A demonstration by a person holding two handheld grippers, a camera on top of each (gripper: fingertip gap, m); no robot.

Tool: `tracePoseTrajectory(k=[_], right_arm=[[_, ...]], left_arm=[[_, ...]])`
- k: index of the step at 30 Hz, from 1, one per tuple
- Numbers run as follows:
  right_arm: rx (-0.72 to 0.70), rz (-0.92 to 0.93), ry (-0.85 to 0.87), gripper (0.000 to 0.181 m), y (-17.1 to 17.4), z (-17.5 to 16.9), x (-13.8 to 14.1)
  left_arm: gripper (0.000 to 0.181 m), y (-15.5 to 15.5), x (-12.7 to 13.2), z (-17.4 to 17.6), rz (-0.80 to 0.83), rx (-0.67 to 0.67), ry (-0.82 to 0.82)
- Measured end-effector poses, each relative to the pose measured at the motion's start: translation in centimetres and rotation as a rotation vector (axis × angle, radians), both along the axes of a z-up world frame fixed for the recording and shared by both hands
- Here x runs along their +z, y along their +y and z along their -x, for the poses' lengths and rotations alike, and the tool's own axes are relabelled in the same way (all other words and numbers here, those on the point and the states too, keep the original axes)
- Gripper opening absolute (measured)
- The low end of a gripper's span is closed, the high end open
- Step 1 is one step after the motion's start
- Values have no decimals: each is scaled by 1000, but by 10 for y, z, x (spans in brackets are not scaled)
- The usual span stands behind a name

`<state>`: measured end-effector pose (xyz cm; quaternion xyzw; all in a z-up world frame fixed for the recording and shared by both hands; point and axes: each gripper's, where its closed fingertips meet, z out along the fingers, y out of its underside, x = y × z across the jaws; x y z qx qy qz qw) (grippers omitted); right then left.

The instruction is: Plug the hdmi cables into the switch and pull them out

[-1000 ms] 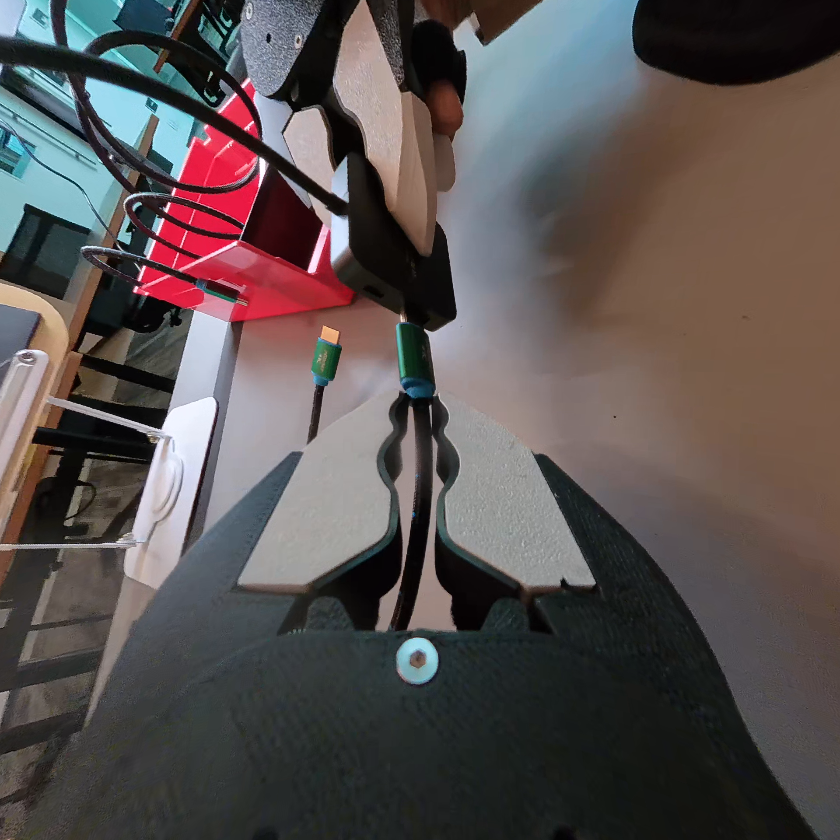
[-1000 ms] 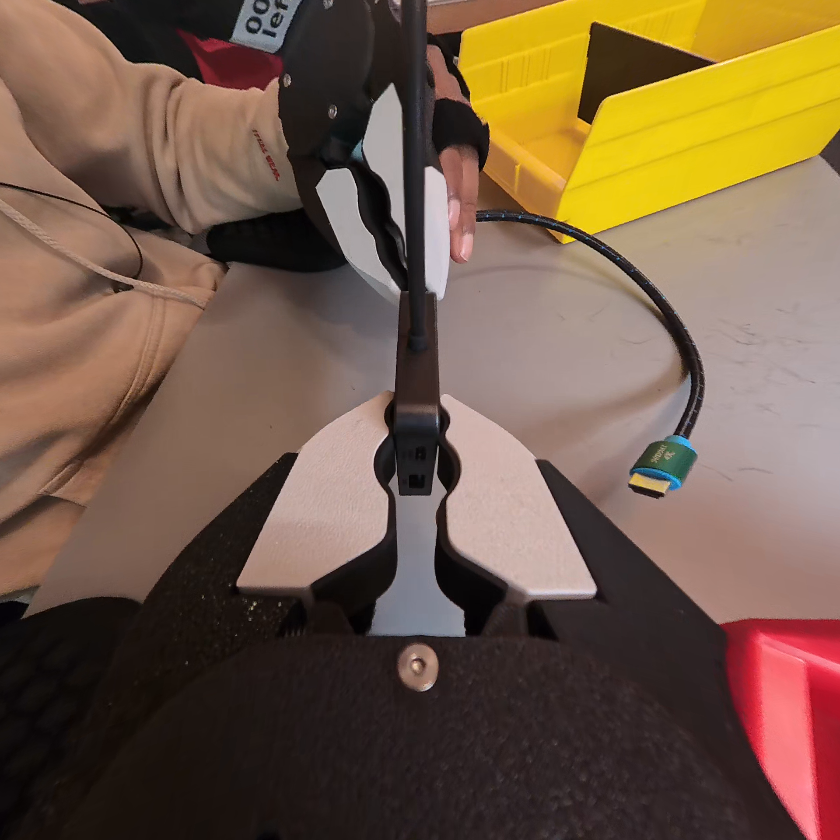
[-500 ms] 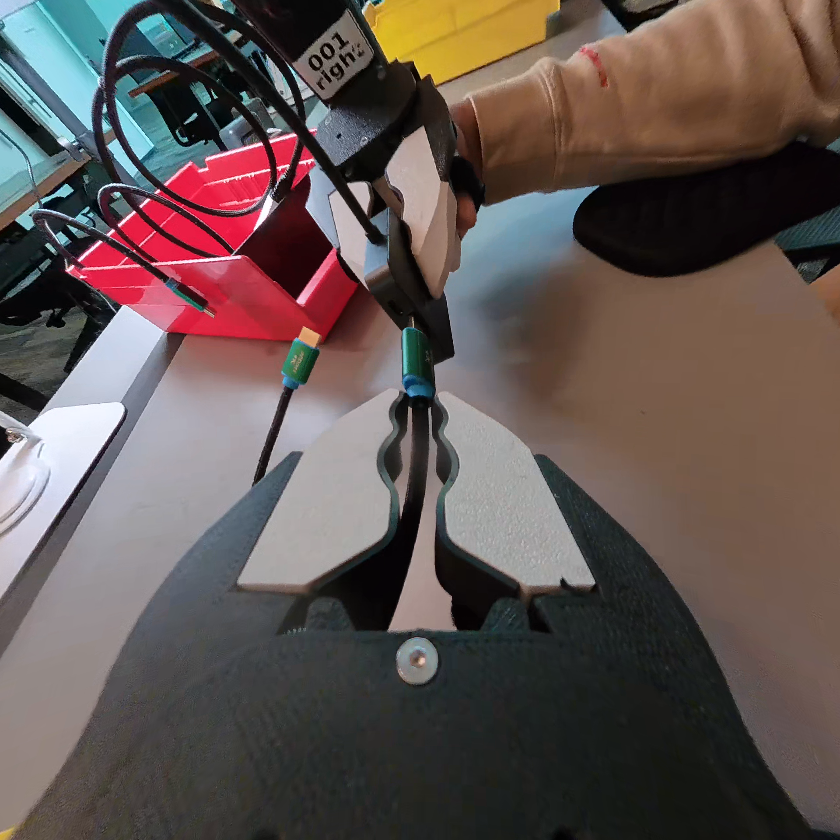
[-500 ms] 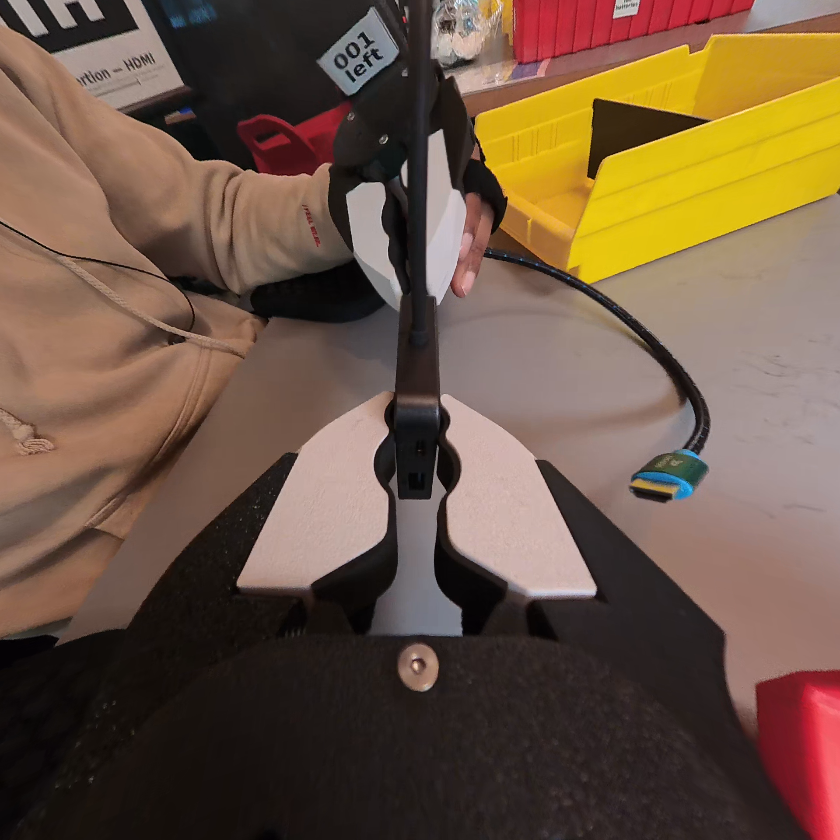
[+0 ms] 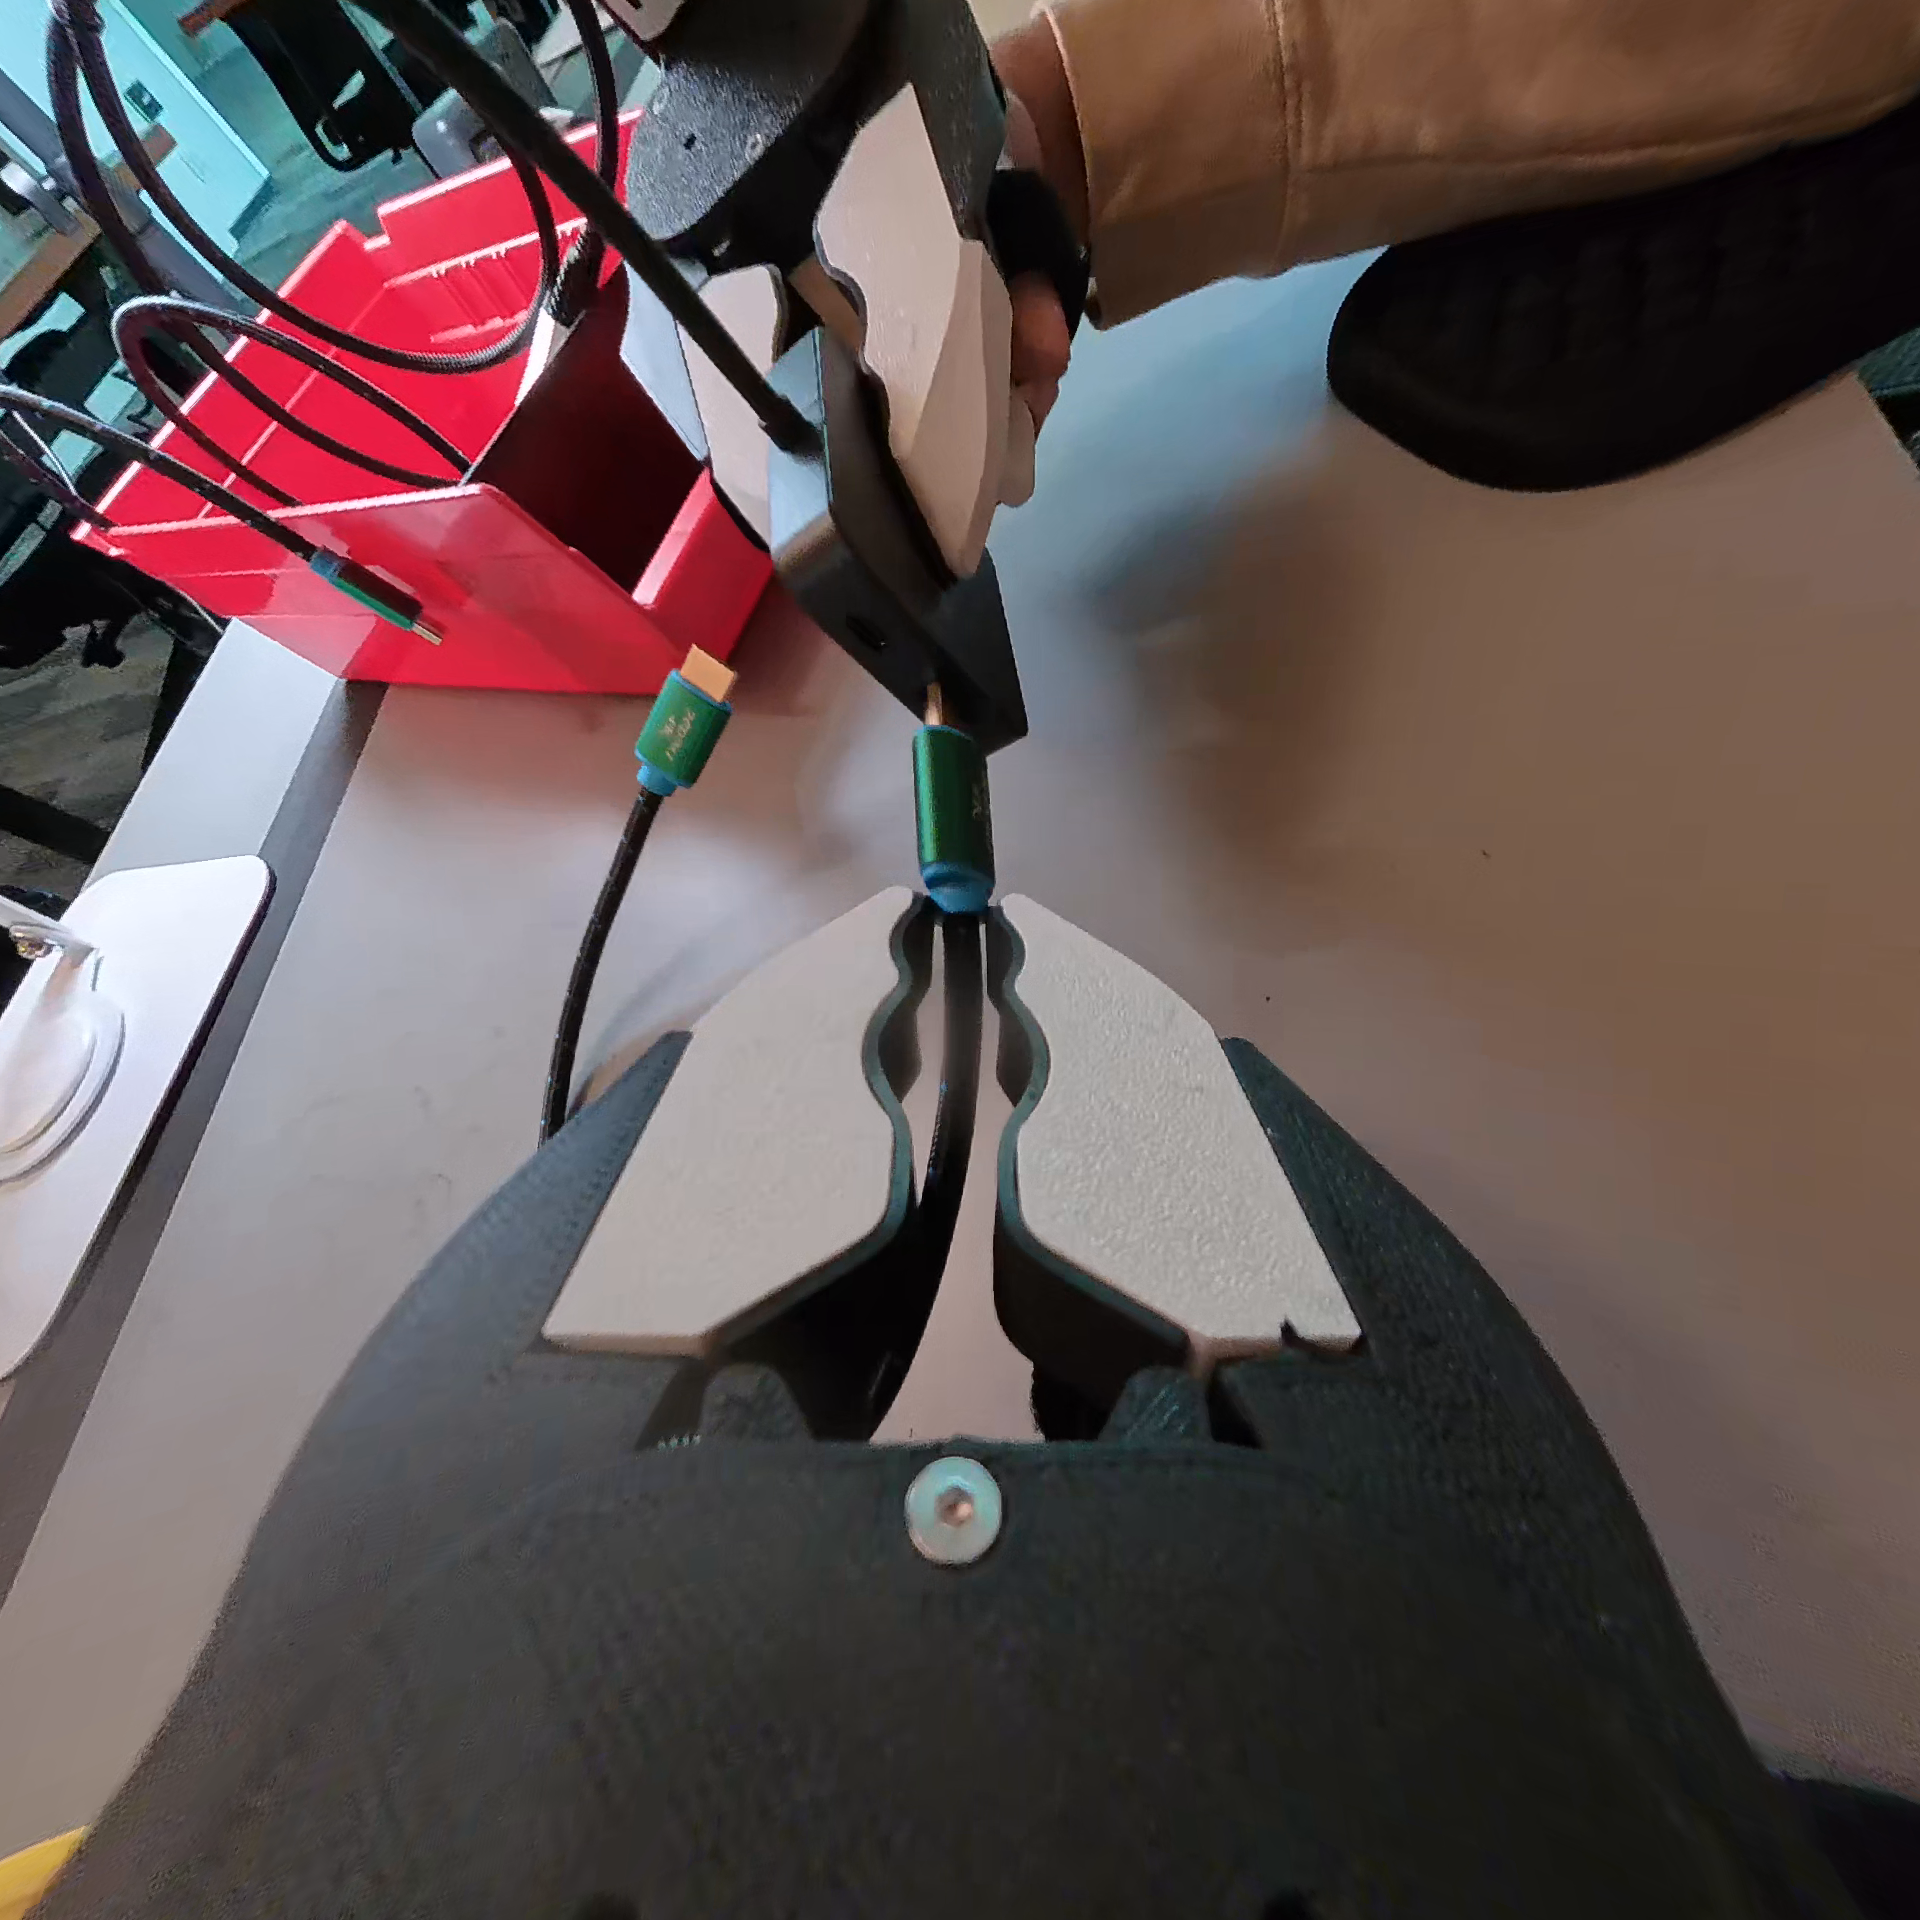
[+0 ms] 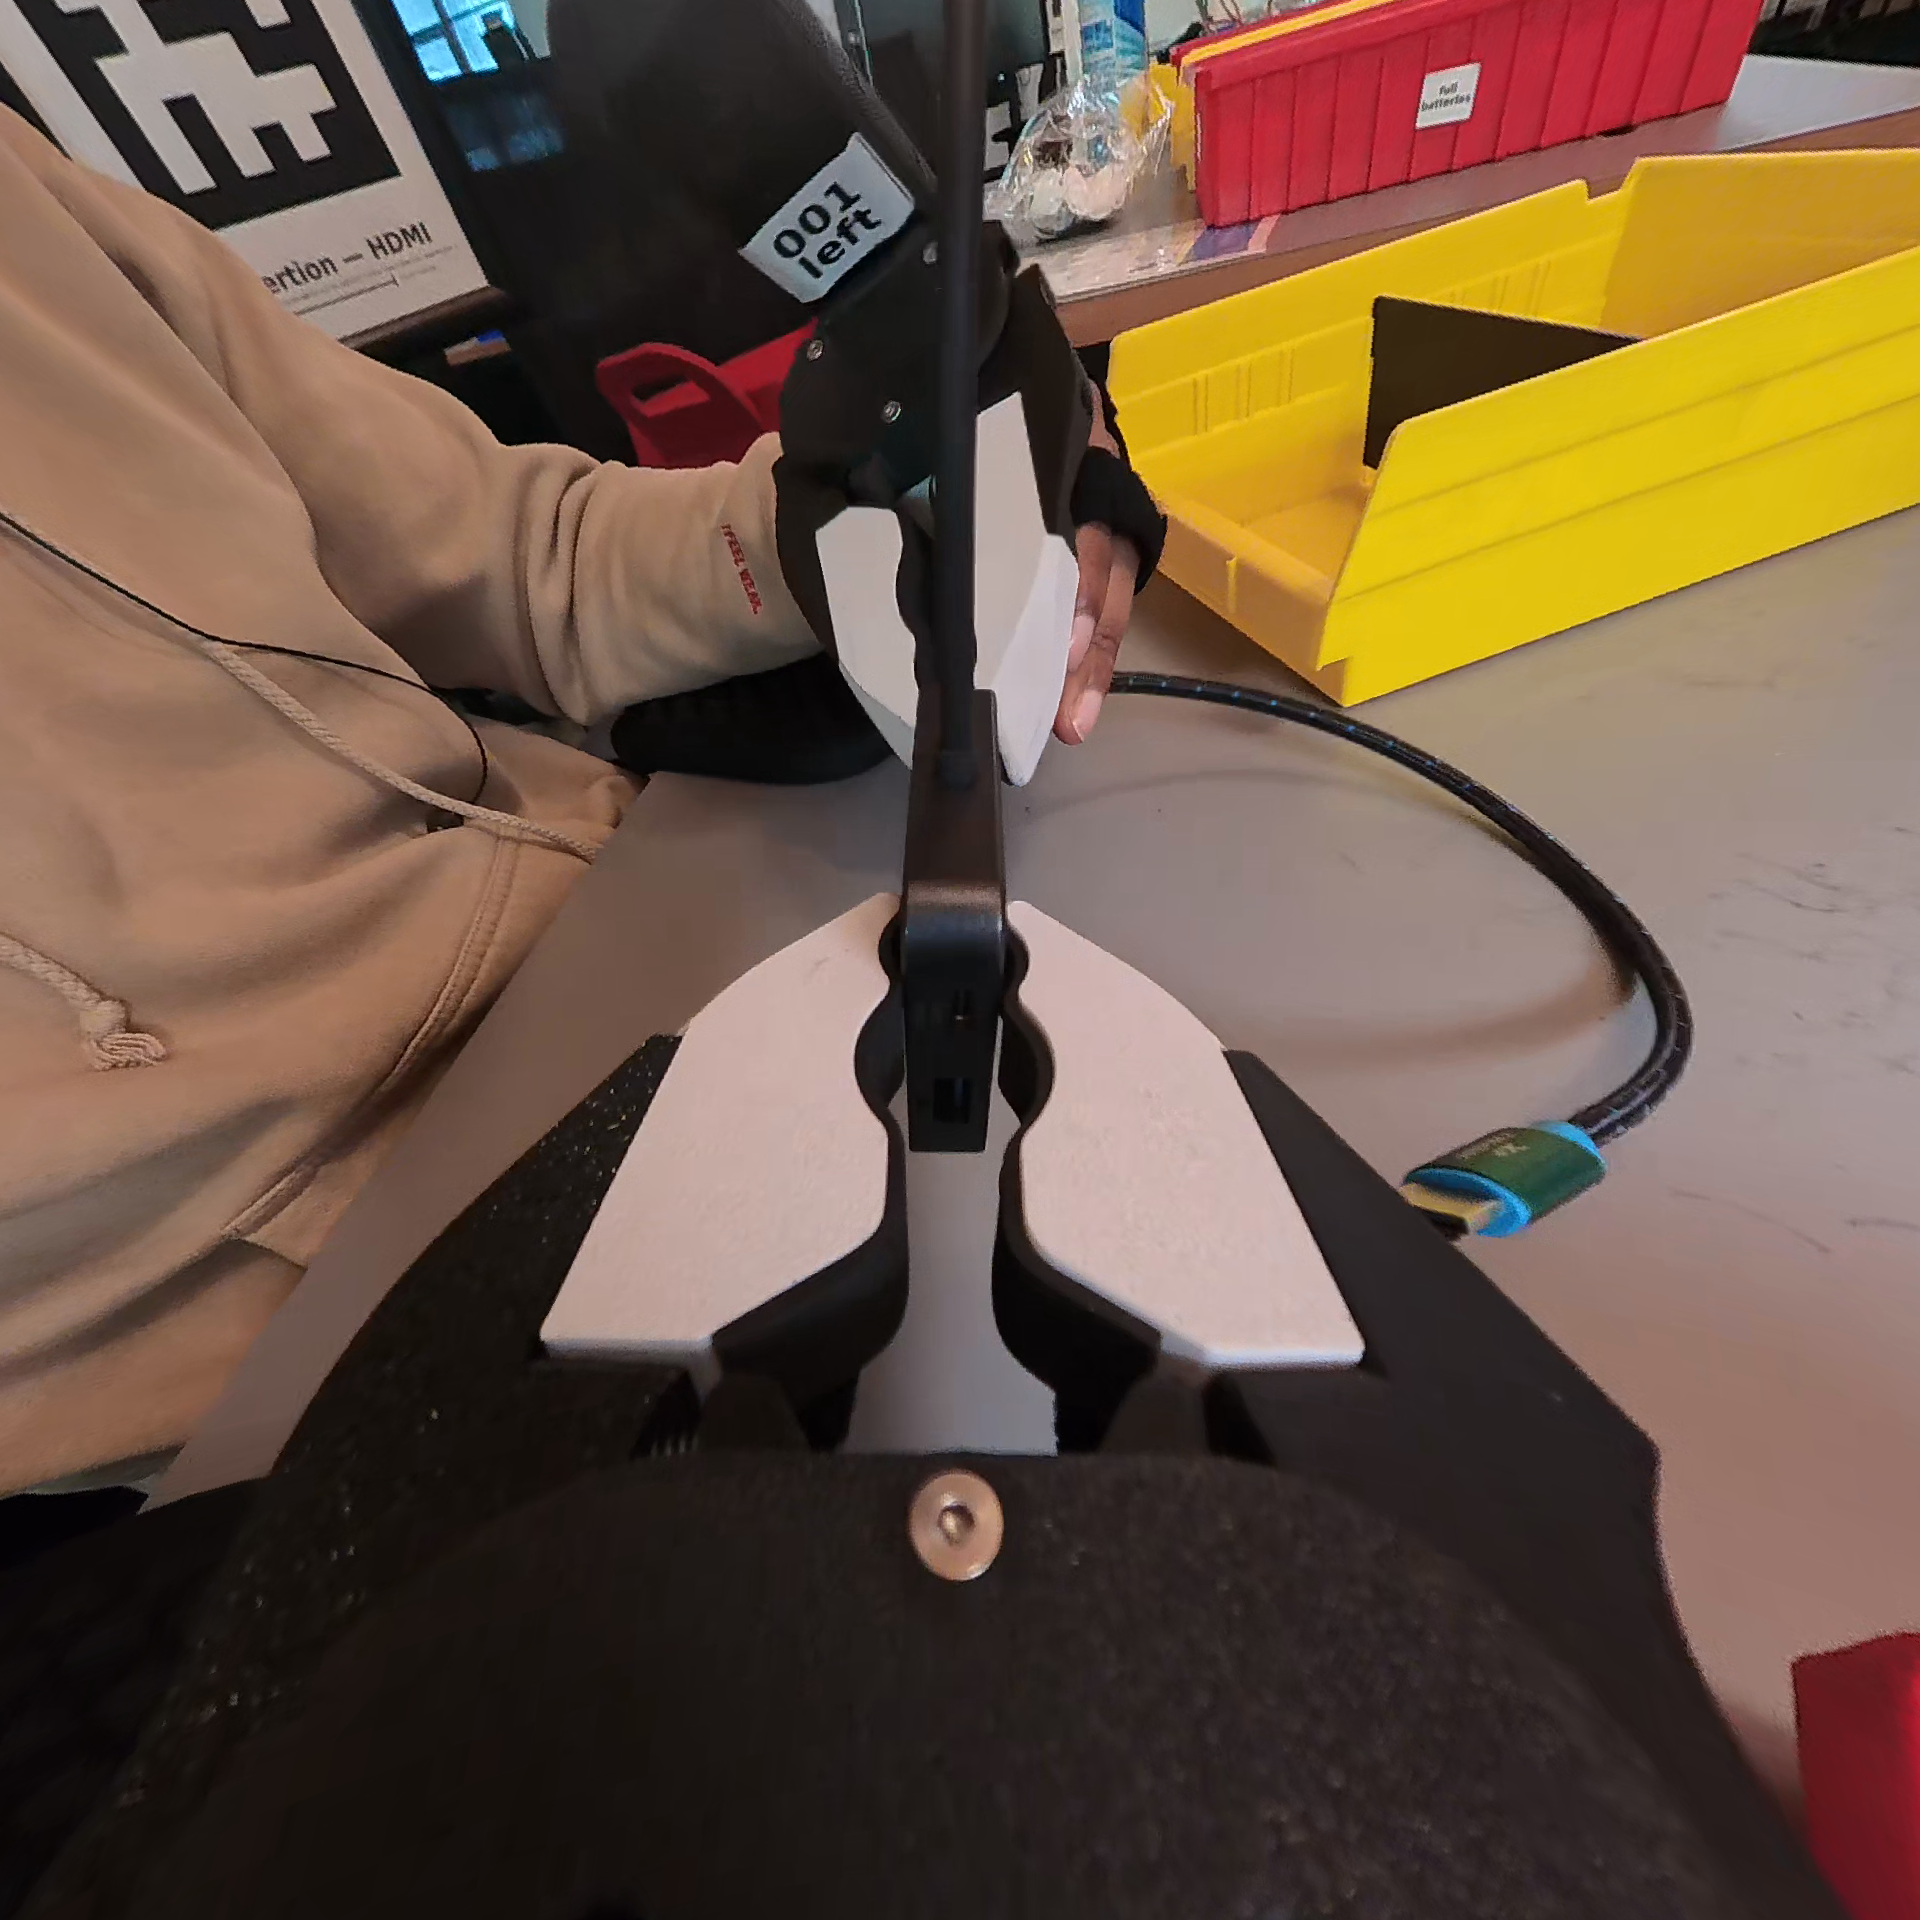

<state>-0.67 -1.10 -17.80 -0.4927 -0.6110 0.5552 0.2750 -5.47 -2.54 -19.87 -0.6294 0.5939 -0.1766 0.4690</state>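
Note:
My left gripper (image 5: 956, 912) is shut on a black braided HDMI cable just behind its green and blue plug (image 5: 951, 816). The plug's gold tip sits in a port of the black switch (image 5: 904, 613), with a little metal showing. My right gripper (image 6: 951, 914) is shut on the switch (image 6: 948, 977), holding it edge-on above the table; it also shows from outside in the left wrist view (image 5: 914, 343). A second HDMI cable lies loose on the table, its green plug (image 5: 684, 730) unplugged, also in the right wrist view (image 6: 1507, 1184). The plugged joint is hidden in the right wrist view.
A red bin (image 5: 436, 499) with several black cables stands at the table's left edge. A yellow bin (image 6: 1558, 436) stands at the far right. A person's tan sleeve (image 6: 416, 540) and a black pad (image 5: 1621, 353) lie along the table. A white stand base (image 5: 114, 1039) is at the left. The left gripper's tips are roughly 6 cm from the right gripper's.
Both views have tilted back to level over the second. The switch and the held plug stay together, and both grippers keep their grip.

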Motion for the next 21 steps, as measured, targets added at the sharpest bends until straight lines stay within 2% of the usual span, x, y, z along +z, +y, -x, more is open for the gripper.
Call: tracePoseTrajectory(k=[5,10,14,19,21], right_arm=[[-21,-18,6,13,2,1,2],[-41,-66,-2,13,3,6,0],[-56,-141,-60,13,3,8,-10],[-74,-143,-82,13,6,8,-12],[-71,-152,-91,13,6,8,-15]], left_arm=[[10,3,2,1,52,27,-31],[10,4,-5,5,128,61,11],[10,4,-14,10,133,84,87],[10,6,-11,9,149,77,33],[10,6,-14,11,155,87,64]])
